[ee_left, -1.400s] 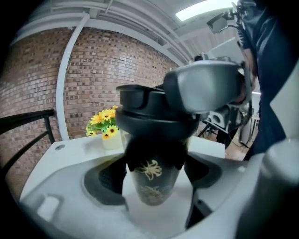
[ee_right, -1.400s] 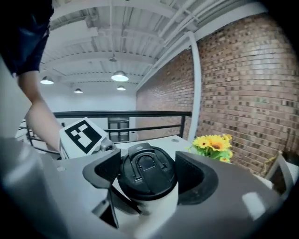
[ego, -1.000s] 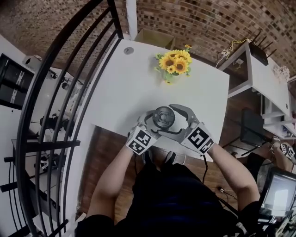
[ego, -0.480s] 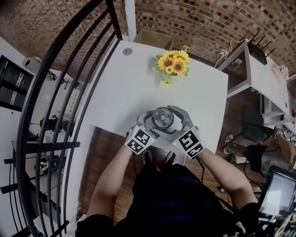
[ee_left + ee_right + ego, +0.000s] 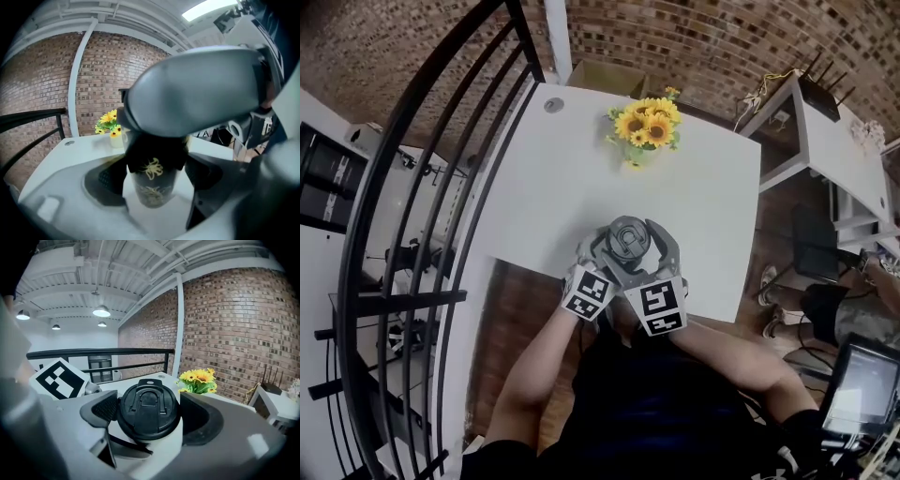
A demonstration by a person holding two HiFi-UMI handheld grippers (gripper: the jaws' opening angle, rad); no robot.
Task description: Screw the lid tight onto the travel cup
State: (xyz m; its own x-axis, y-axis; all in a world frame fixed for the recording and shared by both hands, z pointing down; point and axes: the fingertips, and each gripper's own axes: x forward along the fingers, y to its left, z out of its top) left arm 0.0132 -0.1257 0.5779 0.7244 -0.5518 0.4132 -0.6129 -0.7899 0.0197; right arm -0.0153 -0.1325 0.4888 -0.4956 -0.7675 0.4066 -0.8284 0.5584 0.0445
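The travel cup stands near the front edge of the white table (image 5: 572,178), its black lid (image 5: 628,240) facing up. In the left gripper view the cup's body (image 5: 152,190), in a black sleeve with a gold design, sits between the pads of my left gripper (image 5: 154,177), which press its sides. My right gripper (image 5: 150,414) reaches over from above and is shut on the lid (image 5: 147,401), a pad on either side of the rim. Both marker cubes (image 5: 589,293) (image 5: 656,307) show close together just in front of the cup. The right gripper's body hides the cup's top in the left gripper view.
A small vase of sunflowers (image 5: 642,129) stands at the table's far side. A black stair railing (image 5: 412,197) runs along the left. Another white table (image 5: 839,159) and a lit screen (image 5: 862,389) are at the right. The cup is close to the near table edge.
My right gripper has swung round the cup from the right side towards the person, still on the lid. The left gripper has stayed put on the cup's body.
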